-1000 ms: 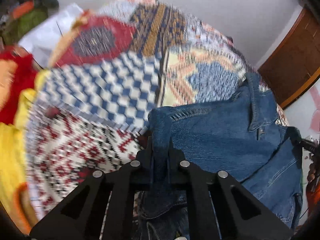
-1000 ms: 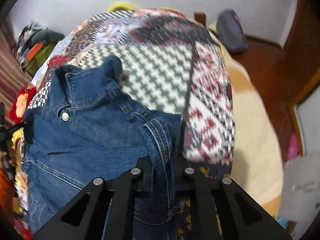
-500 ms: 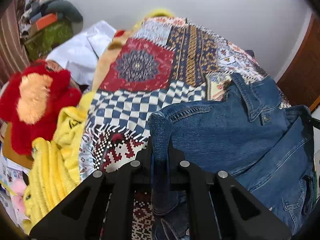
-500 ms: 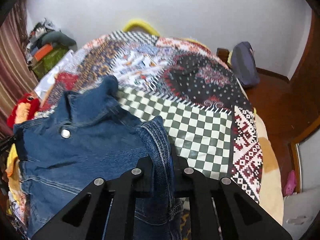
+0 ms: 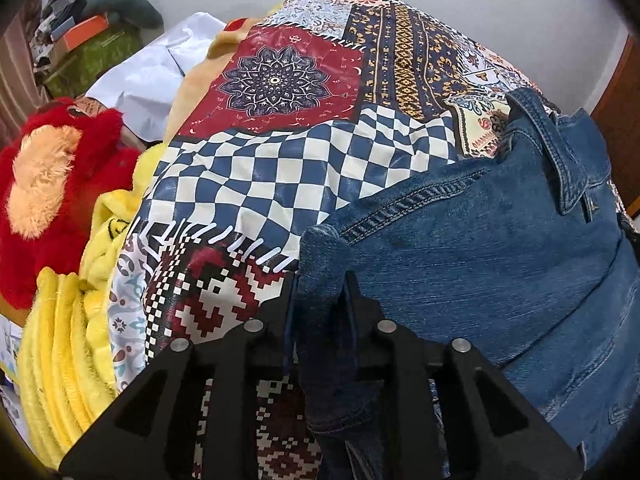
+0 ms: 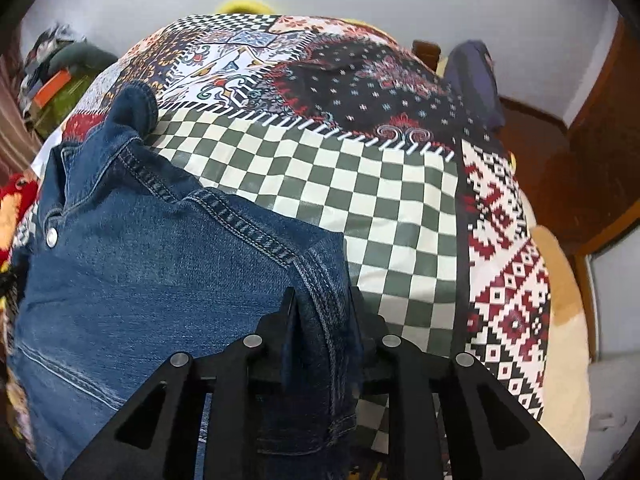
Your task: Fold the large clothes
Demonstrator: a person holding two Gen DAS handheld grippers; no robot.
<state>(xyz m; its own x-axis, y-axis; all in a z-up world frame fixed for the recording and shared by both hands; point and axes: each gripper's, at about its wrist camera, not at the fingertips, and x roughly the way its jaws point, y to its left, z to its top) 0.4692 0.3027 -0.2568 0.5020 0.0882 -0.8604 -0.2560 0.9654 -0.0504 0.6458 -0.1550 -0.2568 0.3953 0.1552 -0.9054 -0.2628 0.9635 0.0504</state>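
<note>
- Your left gripper (image 5: 320,280) has a bunched fold of the denim jacket (image 5: 500,248) between its two black fingers; the jaws are opening, and the fabric still fills the gap between them and touches both sides.
- Your right gripper (image 6: 322,296) straddles the jacket's (image 6: 160,256) other shoulder corner along a stitched seam; its jaws are opening too, with the thick seam still wedged between the fingers.
- The jacket lies spread on the patchwork bedspread (image 5: 304,168), stretched between your two grippers, collar (image 5: 560,152) on the far side and a metal snap button (image 6: 51,236) showing at the front placket in the right wrist view.
- One cuff or sleeve end (image 6: 134,108) stands up at the far edge of the jacket, over the green-and-white checked patch (image 6: 360,200).
- Beyond the left gripper, the blue-and-white checked patch (image 5: 280,176) sits just beside the jacket's shoulder, and a red medallion patch (image 5: 276,80) lies farther off.
- To the left of the bed, near you, a yellow plush blanket (image 5: 60,352) is heaped up, touching a red plush toy (image 5: 52,184).
- Farther left, a white sheet (image 5: 160,68) lies at the bed's edge.
- At the far left corner, an open green box (image 5: 92,56) carries a loose pile: an orange box (image 5: 86,34) and a grey-green bundle (image 5: 124,6) sit on top; whether they rest inside it or only on it cannot be told.
- To the right of the bed, a dark blue bag (image 6: 474,80) rests beside it on the wooden floor (image 6: 560,168).
</note>
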